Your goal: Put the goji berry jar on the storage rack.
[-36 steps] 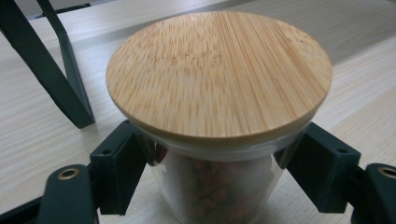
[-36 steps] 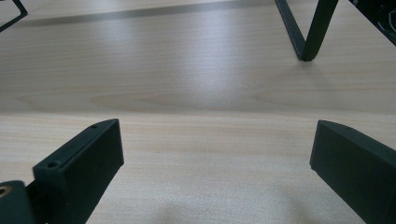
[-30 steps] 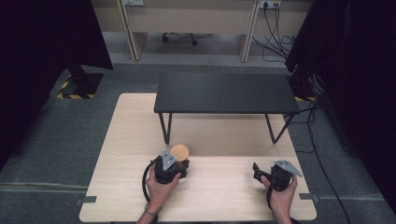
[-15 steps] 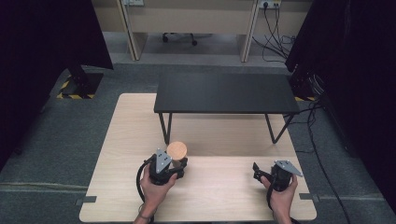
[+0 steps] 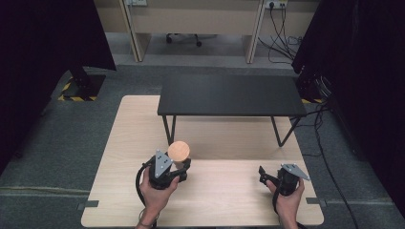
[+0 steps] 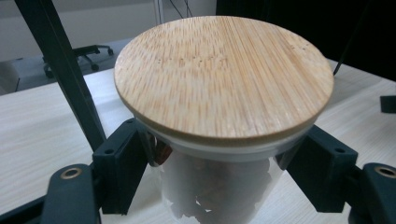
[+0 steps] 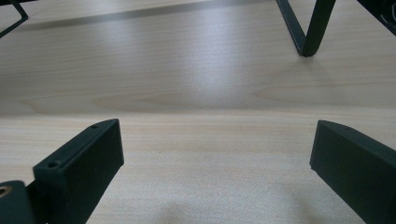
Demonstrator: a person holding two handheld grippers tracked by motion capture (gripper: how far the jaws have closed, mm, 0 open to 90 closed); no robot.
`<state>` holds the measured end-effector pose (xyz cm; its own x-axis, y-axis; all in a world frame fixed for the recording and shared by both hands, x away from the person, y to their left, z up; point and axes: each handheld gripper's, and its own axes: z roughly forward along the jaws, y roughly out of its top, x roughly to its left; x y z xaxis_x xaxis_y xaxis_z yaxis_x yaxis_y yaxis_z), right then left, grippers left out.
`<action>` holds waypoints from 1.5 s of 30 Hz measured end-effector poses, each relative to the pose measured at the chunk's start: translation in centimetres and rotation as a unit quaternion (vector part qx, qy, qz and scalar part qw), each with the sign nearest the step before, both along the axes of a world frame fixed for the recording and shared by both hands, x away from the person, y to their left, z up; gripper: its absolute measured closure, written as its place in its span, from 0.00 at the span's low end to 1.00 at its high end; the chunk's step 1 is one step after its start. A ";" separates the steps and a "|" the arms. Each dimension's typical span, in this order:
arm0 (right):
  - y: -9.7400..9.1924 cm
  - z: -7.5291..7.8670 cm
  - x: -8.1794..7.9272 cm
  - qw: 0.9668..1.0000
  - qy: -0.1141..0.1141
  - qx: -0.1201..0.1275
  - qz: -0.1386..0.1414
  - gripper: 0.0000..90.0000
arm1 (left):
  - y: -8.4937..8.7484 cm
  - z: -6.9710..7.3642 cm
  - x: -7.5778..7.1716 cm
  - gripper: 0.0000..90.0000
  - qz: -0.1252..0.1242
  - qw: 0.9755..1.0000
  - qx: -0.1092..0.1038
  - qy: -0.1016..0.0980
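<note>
Left gripper at about 7 o'clock on the wooden table, clamped on a glass jar just under its round bamboo lid (contents pale, hard to make out). Jar upright between both pads. Right gripper at about 5 o'clock, jaws spread wide above bare wood, holding nothing. Farther off, toward 12 o'clock, a black bench standing on the table.

A pale wooden table stands on grey carpeted floor. On its far half rests a low black bench-like stand, its thin metal legs planted directly on the wood.
</note>
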<state>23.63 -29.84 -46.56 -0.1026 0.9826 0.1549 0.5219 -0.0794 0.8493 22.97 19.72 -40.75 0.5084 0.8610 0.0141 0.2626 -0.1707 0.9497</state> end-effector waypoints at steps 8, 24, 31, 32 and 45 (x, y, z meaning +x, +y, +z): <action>0.2 -0.1 -0.2 1.000 -0.005 -0.007 0.000 0.03 | -0.6 3.8 0.4 0.28 0.003 1.000 0.006 -0.021; 0.1 -0.1 -0.2 1.000 -0.006 -0.008 0.003 0.03 | -1.8 9.2 1.4 0.29 0.005 0.999 0.012 -0.034; 0.2 -0.1 -0.2 1.000 -0.007 -0.011 0.005 0.03 | -2.3 11.7 3.0 0.28 0.009 0.999 0.023 -0.042; 0.2 -0.1 -0.2 1.000 -0.007 -0.011 0.005 0.03 | -2.4 12.0 3.2 0.28 0.009 0.999 0.023 -0.044; 0.1 -0.1 -0.2 1.000 -0.007 -0.009 0.006 0.03 | -4.0 14.8 6.5 0.28 0.014 0.998 0.038 -0.050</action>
